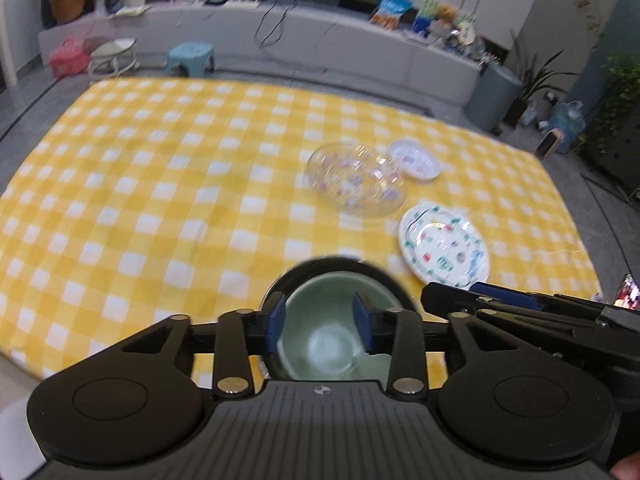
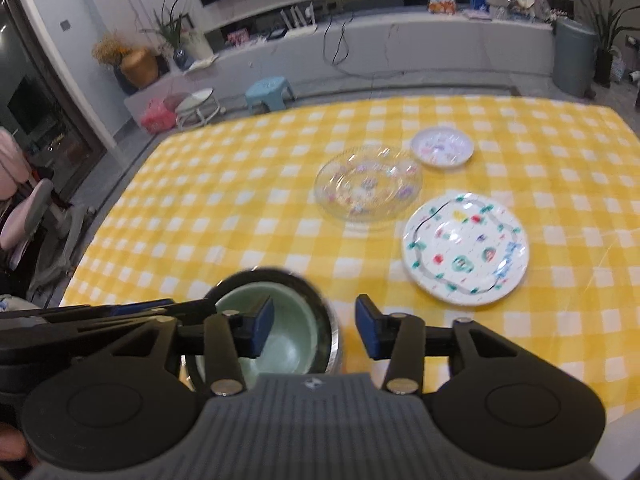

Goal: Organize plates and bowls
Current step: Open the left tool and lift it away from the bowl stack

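A green bowl (image 1: 332, 332) sits nested inside a dark metal bowl (image 1: 336, 268) at the near edge of the yellow checked tablecloth (image 1: 180, 184). My left gripper (image 1: 320, 322) is open, its jaws straddling the left wall of the bowls. My right gripper (image 2: 314, 324) is open, its jaws straddling the right wall of the green bowl (image 2: 276, 320) and metal bowl (image 2: 324, 312). A clear glass plate (image 2: 368, 188), a small white plate (image 2: 442, 146) and a large patterned plate (image 2: 466, 248) lie further out.
The right gripper's arm (image 1: 540, 312) reaches in at the right of the left wrist view. Beyond the table stand a blue stool (image 2: 268, 92), a round side table (image 2: 198, 106), a grey bin (image 2: 574, 56) and a low white cabinet.
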The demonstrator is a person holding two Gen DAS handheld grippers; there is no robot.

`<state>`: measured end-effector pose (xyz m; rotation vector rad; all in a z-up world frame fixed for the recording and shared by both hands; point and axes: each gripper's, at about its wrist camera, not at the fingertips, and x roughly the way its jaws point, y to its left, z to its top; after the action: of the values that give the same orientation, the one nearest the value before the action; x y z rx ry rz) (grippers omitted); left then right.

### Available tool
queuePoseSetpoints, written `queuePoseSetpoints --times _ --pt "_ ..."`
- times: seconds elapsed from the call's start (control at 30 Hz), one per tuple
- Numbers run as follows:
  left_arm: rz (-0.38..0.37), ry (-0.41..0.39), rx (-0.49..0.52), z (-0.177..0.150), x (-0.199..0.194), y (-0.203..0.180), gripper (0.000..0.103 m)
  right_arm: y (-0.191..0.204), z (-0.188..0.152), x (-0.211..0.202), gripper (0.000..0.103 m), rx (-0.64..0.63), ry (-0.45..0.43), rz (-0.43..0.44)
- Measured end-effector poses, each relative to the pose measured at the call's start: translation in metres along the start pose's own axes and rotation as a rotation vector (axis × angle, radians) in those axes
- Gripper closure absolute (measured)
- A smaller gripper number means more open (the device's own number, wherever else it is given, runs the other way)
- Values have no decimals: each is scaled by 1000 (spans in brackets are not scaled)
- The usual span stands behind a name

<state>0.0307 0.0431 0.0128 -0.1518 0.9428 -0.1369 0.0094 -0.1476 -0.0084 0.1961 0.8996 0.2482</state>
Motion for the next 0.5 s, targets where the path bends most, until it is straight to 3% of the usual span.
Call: queuePoseSetpoints --times 0.3,0.5 --pt "-87 -96 -9 17 7 -17 45 -56 15 -11 48 58 -84 -61" --pt "-203 -82 -72 29 30 -30 41 -90 26 -1 46 94 -93 -100"
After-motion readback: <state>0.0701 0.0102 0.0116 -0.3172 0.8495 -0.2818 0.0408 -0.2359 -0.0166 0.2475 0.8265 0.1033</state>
